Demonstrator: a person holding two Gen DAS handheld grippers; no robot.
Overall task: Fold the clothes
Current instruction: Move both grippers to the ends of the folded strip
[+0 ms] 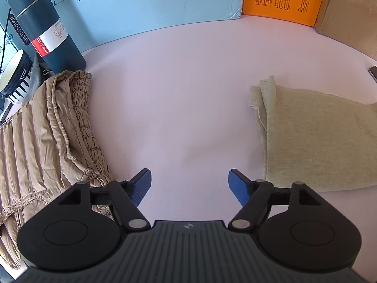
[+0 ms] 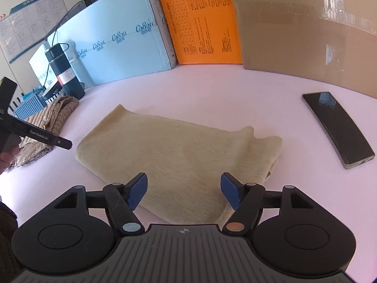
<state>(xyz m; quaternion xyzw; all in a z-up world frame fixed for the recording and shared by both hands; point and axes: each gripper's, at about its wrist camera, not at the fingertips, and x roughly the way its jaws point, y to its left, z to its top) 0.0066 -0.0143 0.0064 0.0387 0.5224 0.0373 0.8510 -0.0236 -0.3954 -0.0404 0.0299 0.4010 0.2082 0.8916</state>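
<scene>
A folded cloth point(image 2: 179, 162) lay near the middle of the table point(image 2: 212, 89), with a quilted garment point(image 1: 47, 136) well apart to its left and a phone point(image 2: 338, 128) to its right. Three boxes point(image 2: 207, 21) stood side by side along the far edge. A flask point(image 1: 44, 28) stood at far left, behind the garment and beside a bowl point(image 1: 16, 75).

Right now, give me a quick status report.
Left gripper open, empty. Right gripper open over folded beige cloth. Phone right of it, apart.
</scene>
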